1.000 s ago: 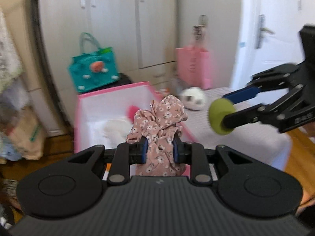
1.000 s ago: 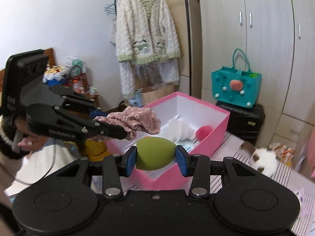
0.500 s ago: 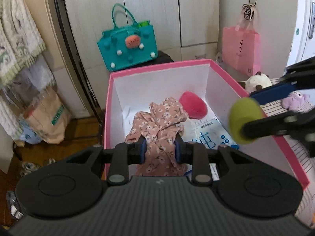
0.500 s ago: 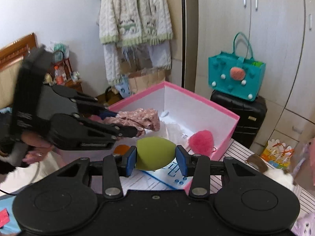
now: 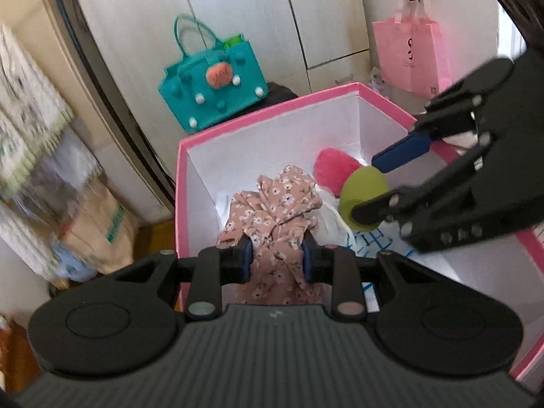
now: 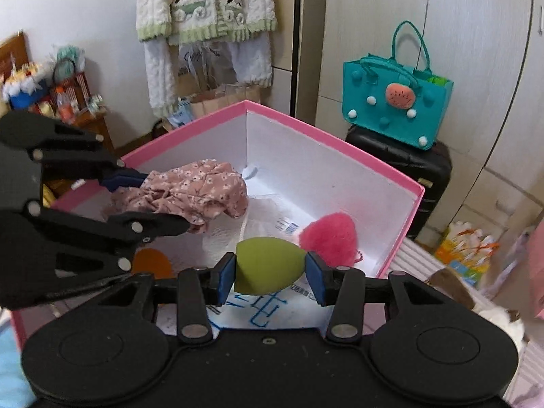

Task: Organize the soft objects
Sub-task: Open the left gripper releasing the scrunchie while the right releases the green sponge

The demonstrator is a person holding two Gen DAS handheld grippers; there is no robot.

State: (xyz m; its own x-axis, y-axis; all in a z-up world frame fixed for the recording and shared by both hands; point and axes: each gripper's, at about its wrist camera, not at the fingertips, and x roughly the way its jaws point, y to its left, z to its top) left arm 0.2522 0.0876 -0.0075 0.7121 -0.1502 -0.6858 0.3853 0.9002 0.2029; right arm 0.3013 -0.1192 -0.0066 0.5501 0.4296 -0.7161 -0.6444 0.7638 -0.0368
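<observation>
My left gripper [image 5: 276, 255] is shut on a pink floral cloth [image 5: 272, 217] and holds it over the open pink box [image 5: 272, 108]; the cloth also shows in the right wrist view [image 6: 193, 193]. My right gripper [image 6: 270, 273] is shut on a green egg-shaped sponge [image 6: 268, 265], held over the box [image 6: 340, 136]; the sponge shows in the left wrist view [image 5: 363, 200]. Inside the box lie a pink fluffy pompom [image 6: 329, 236], white packets with blue print [image 6: 265, 312] and an orange piece [image 6: 153, 265].
A teal felt bag [image 6: 394, 98] sits on a black case [image 6: 408, 170] behind the box. A pink tote [image 5: 411, 54] hangs at the cupboard. A knitted cardigan [image 6: 204, 3] hangs on the left. A brown-and-white plush [image 6: 482, 309] lies on the striped surface at right.
Both grippers have moved in over the box and lower into it, still holding the cloth and the sponge. The right gripper has come closer to the left one.
</observation>
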